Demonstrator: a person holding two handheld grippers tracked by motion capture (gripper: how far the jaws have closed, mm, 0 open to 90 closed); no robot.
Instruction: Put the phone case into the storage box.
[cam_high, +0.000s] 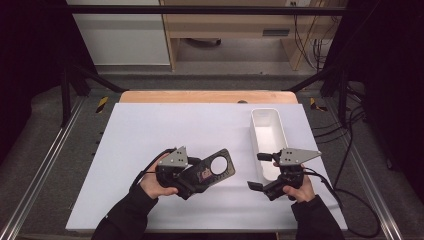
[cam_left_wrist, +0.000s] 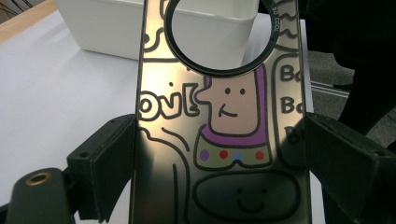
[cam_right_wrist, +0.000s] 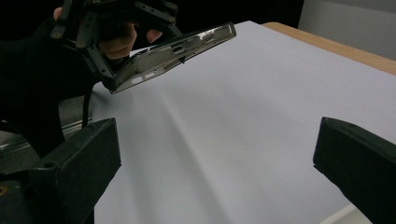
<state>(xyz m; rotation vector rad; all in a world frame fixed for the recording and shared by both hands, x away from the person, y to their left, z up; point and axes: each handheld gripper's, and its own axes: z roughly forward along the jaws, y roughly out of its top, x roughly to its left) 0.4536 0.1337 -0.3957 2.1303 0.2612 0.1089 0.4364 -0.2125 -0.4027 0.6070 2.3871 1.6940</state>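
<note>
While the left gripper (cam_high: 197, 176) has its jaws clamped on the phone case (cam_left_wrist: 219, 121), lifted off the tabletop (cam_high: 165, 130), I'd bring it level over the white bin (cam_high: 268, 132) beyond the right gripper (cam_high: 260, 171), jaws wide apart.

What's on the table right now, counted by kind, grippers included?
Phone case, held off the table by the left gripper: 1
White bin: 1
Grippers, left gripper and right gripper: 2
Total: 4
</note>
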